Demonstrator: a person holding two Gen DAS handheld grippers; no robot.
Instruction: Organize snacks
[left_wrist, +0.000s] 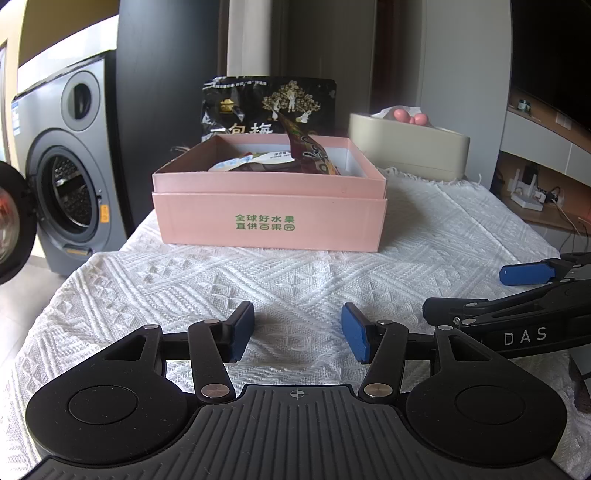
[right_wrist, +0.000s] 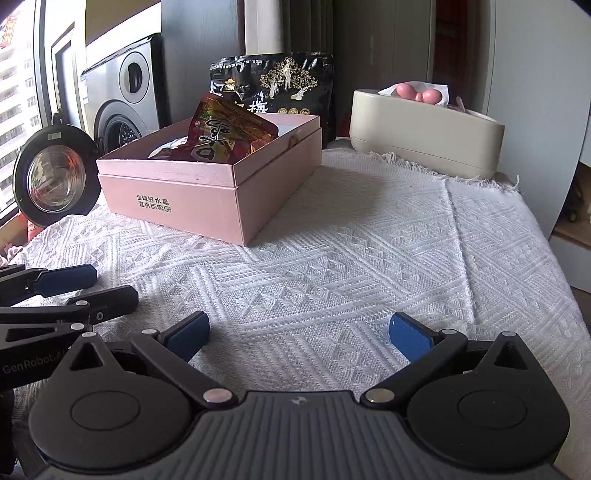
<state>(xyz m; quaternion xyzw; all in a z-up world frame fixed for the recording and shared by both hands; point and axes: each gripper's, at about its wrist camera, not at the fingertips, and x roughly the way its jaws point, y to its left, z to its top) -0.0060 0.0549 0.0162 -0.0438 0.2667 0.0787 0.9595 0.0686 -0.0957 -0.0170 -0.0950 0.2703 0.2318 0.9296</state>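
A pink box (left_wrist: 269, 218) (right_wrist: 207, 199) stands open on the white cloth, with green lettering on its front. Inside it lie a dark red snack bag (left_wrist: 310, 151) (right_wrist: 225, 136) tilted upward and a pale packet (left_wrist: 240, 164). A large black snack bag (left_wrist: 269, 107) (right_wrist: 280, 83) stands upright just behind the box. My left gripper (left_wrist: 298, 332) is open and empty, low over the cloth in front of the box. My right gripper (right_wrist: 299, 334) is open and empty, to the right of the left one. Each gripper shows at the other view's edge.
A beige tissue holder (left_wrist: 410, 147) (right_wrist: 424, 125) with pink balls on top sits at the back right of the table. A washing machine (left_wrist: 70, 166) (right_wrist: 118, 99) with its door open stands to the left. The cloth (right_wrist: 351, 258) reaches the table's edges.
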